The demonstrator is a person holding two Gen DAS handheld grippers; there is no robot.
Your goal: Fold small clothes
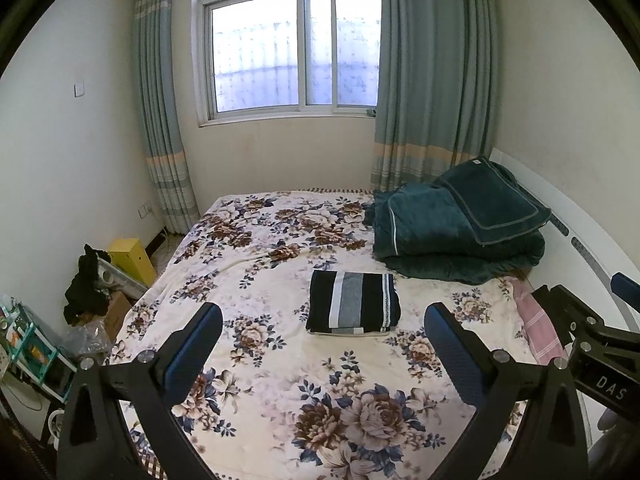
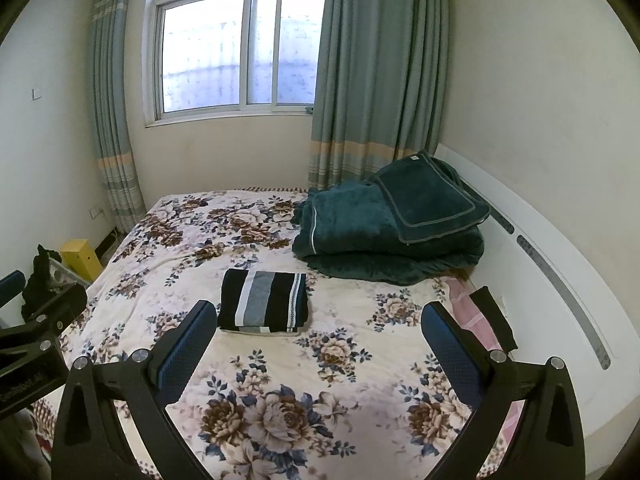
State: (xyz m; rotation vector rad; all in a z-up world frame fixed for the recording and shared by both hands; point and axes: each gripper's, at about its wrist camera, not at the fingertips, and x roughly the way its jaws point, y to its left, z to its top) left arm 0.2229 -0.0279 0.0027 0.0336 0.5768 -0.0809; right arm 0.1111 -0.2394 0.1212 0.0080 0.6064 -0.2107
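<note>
While both grippers' fingers gape, striped knit garment (image 1: 354, 304) lies folded rectangular on floral quilt (image 1: 280, 360).

home bedroom, floral-covered bed (image 1: 280, 360), curtained window (image 1: 292, 48); folded green quilt (image 2: 384, 232) by headboard (image 2: 560, 272)

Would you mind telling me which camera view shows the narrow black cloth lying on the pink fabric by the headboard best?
The right wrist view: the black cloth lies fully visible across the pink fabric, just beyond the right tongs. In the left wrist view, the right tongs' body covers that spot, so only pink fabric shows.
</note>
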